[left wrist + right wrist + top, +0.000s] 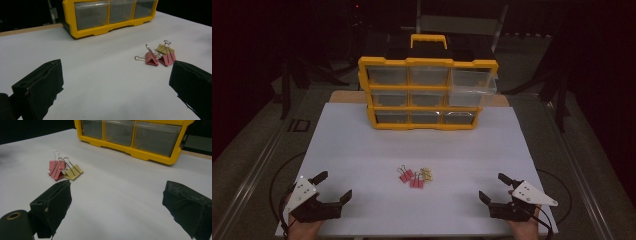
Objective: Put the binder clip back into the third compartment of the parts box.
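Just in front of the yellow drawer organizer point(427, 92) lie pink and yellow binder clips point(414, 176), likely light, stiff, springy; pinch the folded body. Left gripper point(333, 188) and right gripper point(493, 187) gape empty.

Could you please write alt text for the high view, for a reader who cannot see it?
Two open grippers, left gripper and right gripper, rest at the near edge of a white table. Between them lie binder clips; behind stands a yellow drawer organizer.
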